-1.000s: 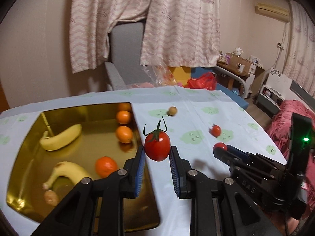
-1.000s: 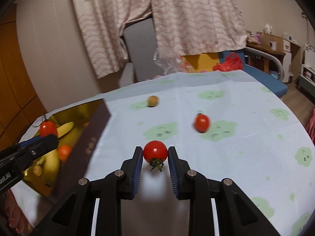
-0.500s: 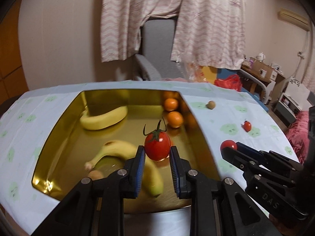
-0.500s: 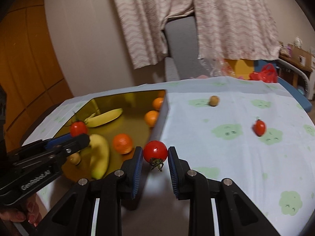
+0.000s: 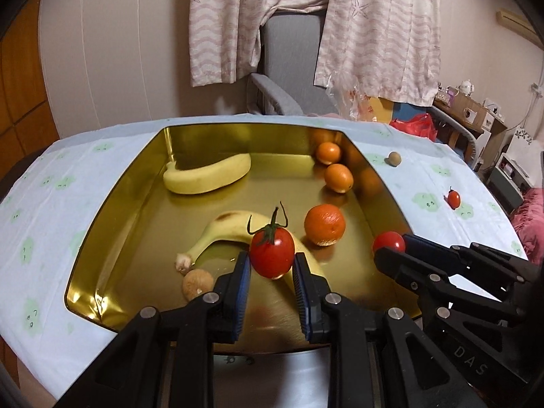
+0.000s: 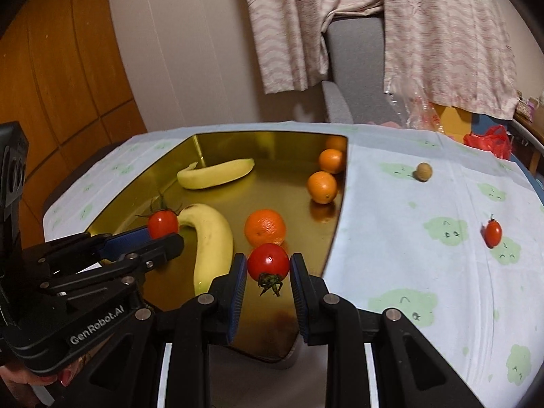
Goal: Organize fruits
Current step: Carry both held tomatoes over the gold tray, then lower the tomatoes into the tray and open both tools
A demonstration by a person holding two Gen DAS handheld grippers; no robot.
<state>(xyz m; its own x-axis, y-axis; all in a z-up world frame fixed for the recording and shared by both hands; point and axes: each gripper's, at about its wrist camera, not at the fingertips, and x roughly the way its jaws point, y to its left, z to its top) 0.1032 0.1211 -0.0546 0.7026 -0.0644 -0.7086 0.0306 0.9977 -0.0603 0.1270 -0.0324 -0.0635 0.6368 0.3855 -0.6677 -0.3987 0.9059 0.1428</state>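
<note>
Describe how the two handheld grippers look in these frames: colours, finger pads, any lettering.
Both are black plastic with silver screws and ribbed blue pads. The left gripper reads "GenRobot.AI" along its side in the right wrist view; the right gripper reads "DAS" in the left wrist view.

Behind your bench (image 5: 61, 183), with its pale cloth printed in green blobs, you have a grey chair (image 5: 289, 68) draped with pink wavy-patterned garments (image 5: 374, 27), a red bag (image 5: 416, 125) to the right, and wooden panelling (image 6: 64, 68) at left.
</note>
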